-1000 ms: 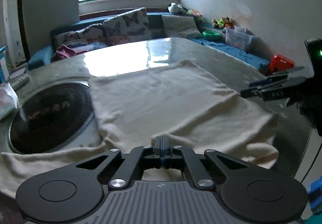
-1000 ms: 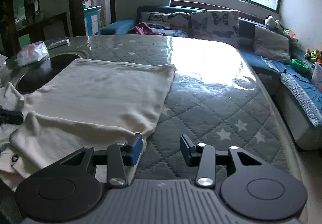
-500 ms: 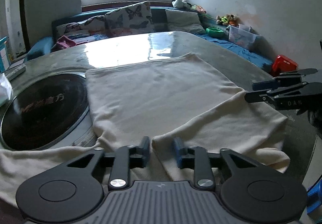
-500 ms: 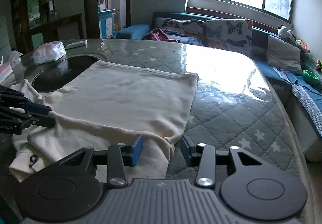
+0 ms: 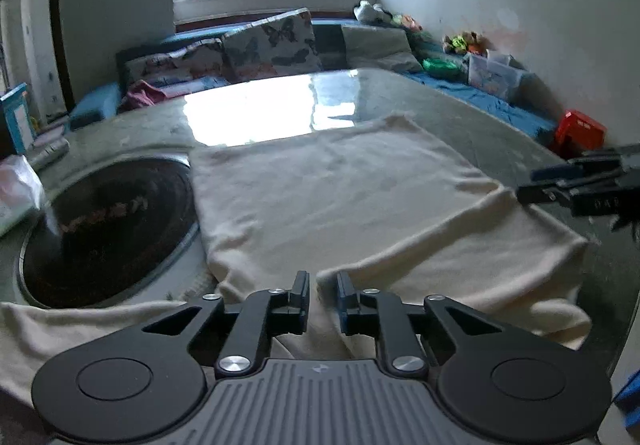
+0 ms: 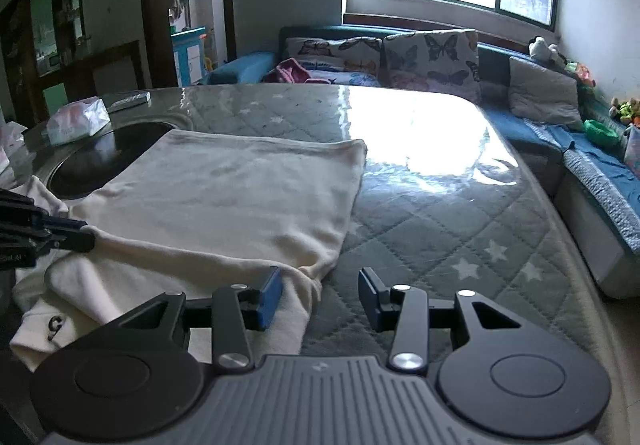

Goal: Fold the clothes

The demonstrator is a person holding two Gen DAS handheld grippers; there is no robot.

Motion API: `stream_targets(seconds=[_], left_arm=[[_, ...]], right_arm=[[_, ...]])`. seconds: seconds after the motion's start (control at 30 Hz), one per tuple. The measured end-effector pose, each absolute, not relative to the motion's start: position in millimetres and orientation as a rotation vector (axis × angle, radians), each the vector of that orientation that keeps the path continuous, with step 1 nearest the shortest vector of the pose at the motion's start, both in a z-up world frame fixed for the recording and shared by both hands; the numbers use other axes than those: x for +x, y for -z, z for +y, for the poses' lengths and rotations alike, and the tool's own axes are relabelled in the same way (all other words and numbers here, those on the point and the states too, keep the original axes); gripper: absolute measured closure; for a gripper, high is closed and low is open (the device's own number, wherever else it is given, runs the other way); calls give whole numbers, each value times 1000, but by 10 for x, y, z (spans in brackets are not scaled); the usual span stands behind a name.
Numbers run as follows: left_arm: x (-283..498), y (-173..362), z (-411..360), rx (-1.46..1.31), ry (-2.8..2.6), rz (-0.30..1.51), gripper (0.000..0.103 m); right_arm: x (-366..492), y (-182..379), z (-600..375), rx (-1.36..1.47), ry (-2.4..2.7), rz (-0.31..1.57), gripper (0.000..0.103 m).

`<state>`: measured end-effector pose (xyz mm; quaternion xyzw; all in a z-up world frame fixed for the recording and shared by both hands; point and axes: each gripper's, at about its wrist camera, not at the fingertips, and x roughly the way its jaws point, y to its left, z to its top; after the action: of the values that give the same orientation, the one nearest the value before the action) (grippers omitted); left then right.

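Observation:
A cream garment (image 5: 340,197) lies flat on the quilted table (image 6: 440,225), with its near part folded over along a slanting edge. My left gripper (image 5: 322,285) hovers over the near fold, its jaws a narrow gap apart and the pads not pressing the cloth under them. In the right wrist view it reaches in from the left edge, the left gripper (image 6: 48,237) at the fold's end. My right gripper (image 6: 320,281) stands open over the garment (image 6: 240,197), whose right corner lies by the left finger. From the left wrist it shows as the right gripper (image 5: 576,181) beside the fold.
A round black inset (image 5: 104,221) sits in the table left of the garment. A tissue pack (image 6: 78,121) lies beyond it. A sofa with butterfly cushions (image 6: 400,53) runs along the far side and right. A red box (image 5: 578,131) stands past the table's right edge.
My left gripper was shut at the near fold and now has its jaws slightly apart, the cloth let go. The right gripper's jaws stayed as wide as before.

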<state>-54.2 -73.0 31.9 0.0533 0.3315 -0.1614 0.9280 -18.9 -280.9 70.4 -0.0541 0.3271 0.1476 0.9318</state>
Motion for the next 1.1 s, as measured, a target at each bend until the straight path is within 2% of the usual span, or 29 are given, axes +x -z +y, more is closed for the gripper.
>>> stream_targets(seconds=[0.27, 0.6, 0.93, 1.1], left_arm=[[-767, -342, -887, 137, 438, 646, 85], [-909, -233, -800, 140, 433, 666, 85], [-981, -306, -347, 49, 302, 654, 85], [-996, -342, 0, 0, 195, 643, 79]], right_arm=[[-376, -587, -2819, -155, -282, 701, 60], [-491, -754, -2517, -206, -395, 666, 59], [-448, -713, -1853, -284, -594, 695, 59], [-418, -661, -1629, -318, -658, 714, 59]])
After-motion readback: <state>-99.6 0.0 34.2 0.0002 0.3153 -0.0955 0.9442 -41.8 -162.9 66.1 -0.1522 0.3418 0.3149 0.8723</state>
